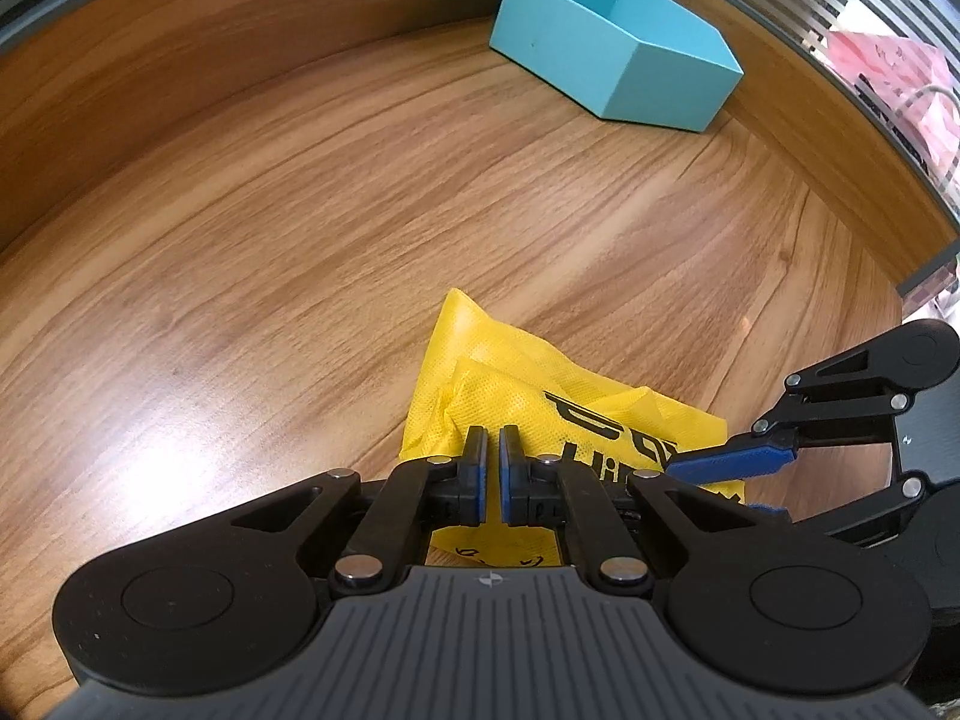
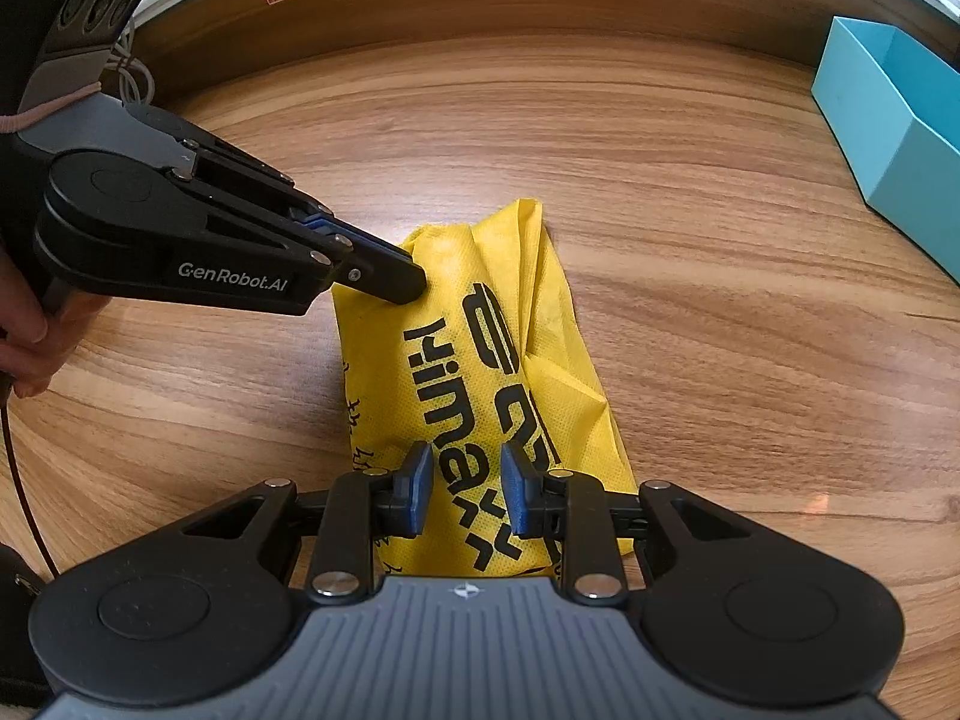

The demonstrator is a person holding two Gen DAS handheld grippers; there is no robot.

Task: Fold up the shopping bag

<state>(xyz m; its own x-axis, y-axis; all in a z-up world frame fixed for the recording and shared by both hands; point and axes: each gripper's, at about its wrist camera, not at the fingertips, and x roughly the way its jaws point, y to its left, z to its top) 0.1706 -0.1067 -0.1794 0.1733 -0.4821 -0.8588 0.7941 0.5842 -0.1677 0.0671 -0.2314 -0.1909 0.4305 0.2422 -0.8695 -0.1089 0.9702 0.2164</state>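
Observation:
A yellow shopping bag (image 2: 540, 312) with black lettering lies folded into a long narrow strip on the wooden table (image 2: 720, 240). My left gripper (image 1: 492, 438) is shut with nothing between its pads. In the right wrist view, the left gripper (image 2: 408, 288) has its tip resting on the far left corner of the bag. My right gripper (image 2: 468, 462) stands open over the near end of the bag, with the printed cloth showing in the gap between its pads. From the left wrist view the right gripper (image 1: 711, 486) comes in from the right over the bag (image 1: 498, 372).
An open light-blue box (image 1: 612, 48) stands at the far side of the table, and the same box (image 2: 888, 120) shows at the right. A person's hand (image 2: 24, 330) holds the left gripper. A thin cable (image 2: 24, 480) runs along the left edge.

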